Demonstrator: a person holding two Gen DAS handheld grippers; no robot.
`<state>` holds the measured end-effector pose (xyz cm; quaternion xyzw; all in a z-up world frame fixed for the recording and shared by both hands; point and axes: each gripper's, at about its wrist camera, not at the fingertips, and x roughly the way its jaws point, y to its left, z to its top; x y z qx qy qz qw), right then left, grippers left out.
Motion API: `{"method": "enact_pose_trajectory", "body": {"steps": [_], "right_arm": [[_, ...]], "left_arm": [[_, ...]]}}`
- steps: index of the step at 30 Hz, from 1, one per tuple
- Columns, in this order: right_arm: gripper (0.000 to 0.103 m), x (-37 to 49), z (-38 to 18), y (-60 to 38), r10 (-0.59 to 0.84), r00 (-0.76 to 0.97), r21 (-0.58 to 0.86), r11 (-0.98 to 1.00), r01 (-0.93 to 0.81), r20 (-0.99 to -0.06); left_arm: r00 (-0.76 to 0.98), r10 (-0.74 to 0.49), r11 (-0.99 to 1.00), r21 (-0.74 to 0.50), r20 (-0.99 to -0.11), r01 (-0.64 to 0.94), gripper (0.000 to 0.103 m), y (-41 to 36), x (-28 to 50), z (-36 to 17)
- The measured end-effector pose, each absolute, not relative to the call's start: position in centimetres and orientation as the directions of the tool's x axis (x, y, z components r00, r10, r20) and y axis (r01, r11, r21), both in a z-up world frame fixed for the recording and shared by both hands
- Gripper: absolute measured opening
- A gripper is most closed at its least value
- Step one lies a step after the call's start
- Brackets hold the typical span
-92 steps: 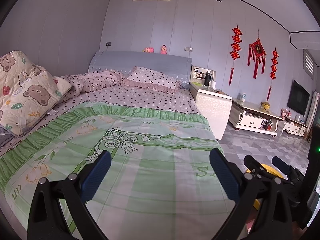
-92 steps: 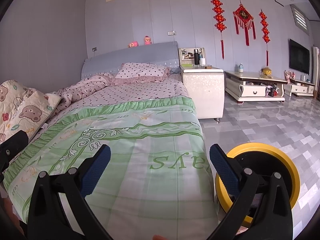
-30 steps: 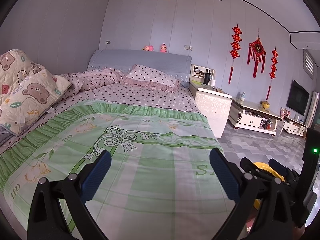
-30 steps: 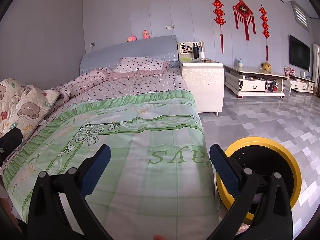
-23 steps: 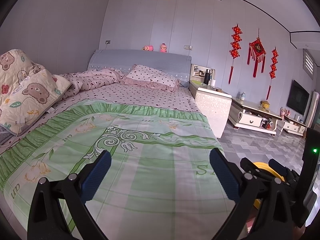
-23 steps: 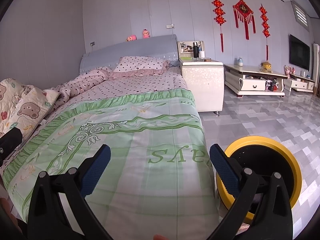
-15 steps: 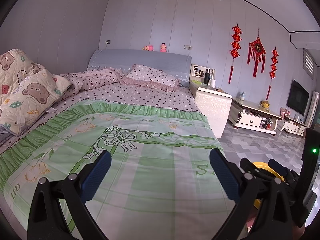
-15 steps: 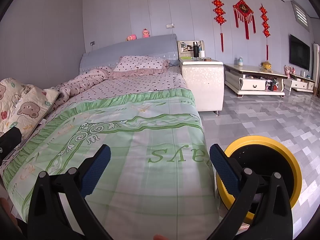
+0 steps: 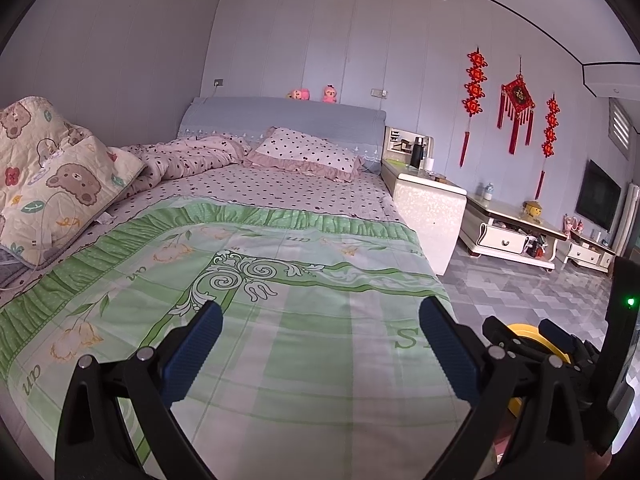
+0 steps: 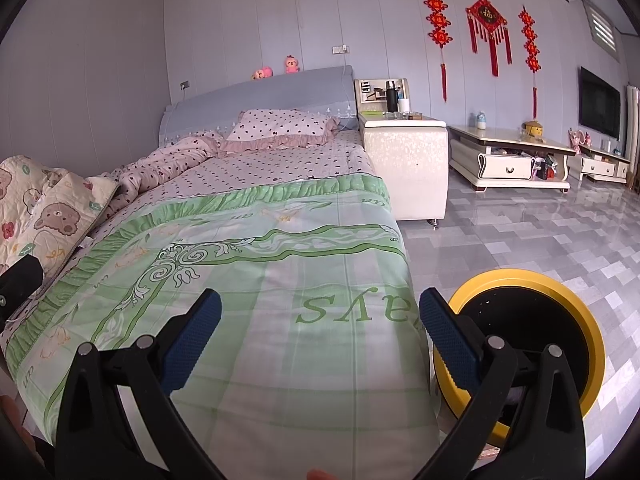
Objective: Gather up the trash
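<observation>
The round yellow-rimmed black trash bin (image 10: 532, 344) stands on the grey tiled floor (image 10: 540, 232) at lower right, beside the green-sheeted bed (image 10: 260, 280). The left gripper (image 9: 320, 344) and right gripper (image 10: 320, 340) are spread, empty, above the bed.

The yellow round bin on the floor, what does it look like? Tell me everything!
The yellow round bin stands upright on the grey tiled floor, right beside the foot corner of the bed. Its wide rim is bright yellow and looks like plastic; the inside is black, probably a liner. What lies inside cannot be told. The right gripper hangs open before it and hides its near edge. In the left wrist view only a sliver shows.
</observation>
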<state>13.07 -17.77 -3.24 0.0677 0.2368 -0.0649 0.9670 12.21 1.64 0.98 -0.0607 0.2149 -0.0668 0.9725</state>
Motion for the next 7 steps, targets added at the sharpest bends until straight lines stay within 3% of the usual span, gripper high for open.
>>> {"method": "enact_pose_trajectory", "body": {"steps": [7], "right_arm": [[0.095, 13.20, -3.46, -17.86, -0.091, 0.876, 0.103, 0.982, 0.158, -0.473]], "left_arm": [[0.895, -0.161, 0.983, -0.152, -0.417, 0.106, 0.095, 1.89, 12.40, 0.76]]}}
